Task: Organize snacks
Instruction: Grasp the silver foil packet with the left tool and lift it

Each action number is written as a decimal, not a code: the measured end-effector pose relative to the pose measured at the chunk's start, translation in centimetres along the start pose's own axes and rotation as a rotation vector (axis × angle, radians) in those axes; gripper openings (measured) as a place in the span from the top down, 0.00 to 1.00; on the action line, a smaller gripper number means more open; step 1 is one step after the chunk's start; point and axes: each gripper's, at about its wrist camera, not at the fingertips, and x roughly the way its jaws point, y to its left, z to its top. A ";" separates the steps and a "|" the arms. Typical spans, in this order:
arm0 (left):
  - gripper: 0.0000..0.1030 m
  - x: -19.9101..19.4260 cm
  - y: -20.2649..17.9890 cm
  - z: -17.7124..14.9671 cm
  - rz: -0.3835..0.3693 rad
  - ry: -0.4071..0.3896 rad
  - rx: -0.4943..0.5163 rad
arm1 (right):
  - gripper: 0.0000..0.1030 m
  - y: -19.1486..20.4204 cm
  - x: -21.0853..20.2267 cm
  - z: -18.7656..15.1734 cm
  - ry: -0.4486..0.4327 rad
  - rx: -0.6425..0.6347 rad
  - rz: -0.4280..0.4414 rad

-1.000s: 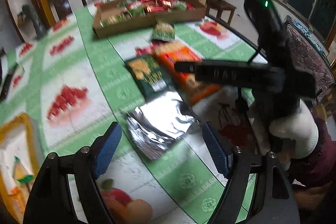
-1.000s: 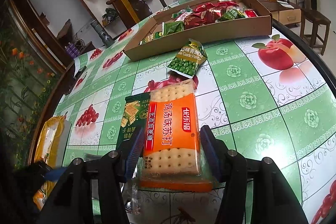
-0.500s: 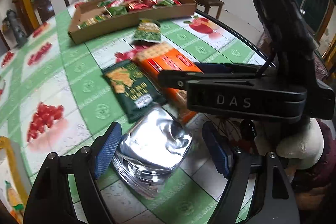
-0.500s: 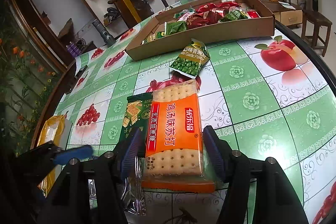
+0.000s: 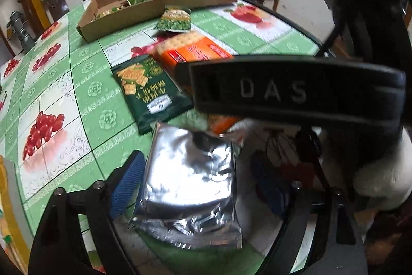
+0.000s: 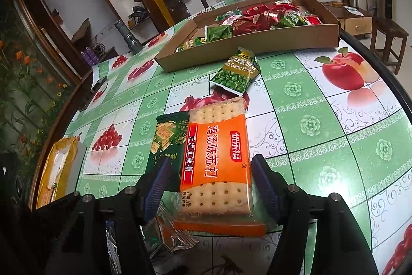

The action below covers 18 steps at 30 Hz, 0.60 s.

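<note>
Beside the green cracker pack, the left claw straddles the silver pouch open, and the right claw straddles the orange cracker pack open.

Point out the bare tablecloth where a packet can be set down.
Free: the stretch right of the orange cracker pack up to the apple print, and left of the dark green packet. Crowded: the cardboard tray, and around the silver pouch.
</note>
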 end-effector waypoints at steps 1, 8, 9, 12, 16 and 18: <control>0.14 0.0 0.1 -0.2 -0.001 -0.016 -0.007 | 0.34 0.0 0.0 0.0 0.000 -0.003 -0.003; 0.45 -0.8 0.2 -0.7 0.053 -0.029 -0.030 | 0.34 0.3 0.1 0.0 0.004 -0.022 -0.015; 0.45 -1.0 0.2 -0.7 0.043 -0.028 -0.034 | 0.34 0.3 0.1 0.0 0.003 -0.028 -0.018; 0.45 -1.6 0.8 -1.5 0.036 -0.025 -0.079 | 0.37 0.7 0.1 -0.2 0.005 -0.053 -0.044; 0.45 -3.1 2.2 -3.0 0.008 -0.058 -0.160 | 0.46 0.3 -0.1 -0.2 0.003 -0.032 -0.026; 0.45 -4.1 2.8 -3.6 -0.007 -0.085 -0.195 | 0.46 -0.1 -0.2 -0.2 0.002 -0.012 -0.007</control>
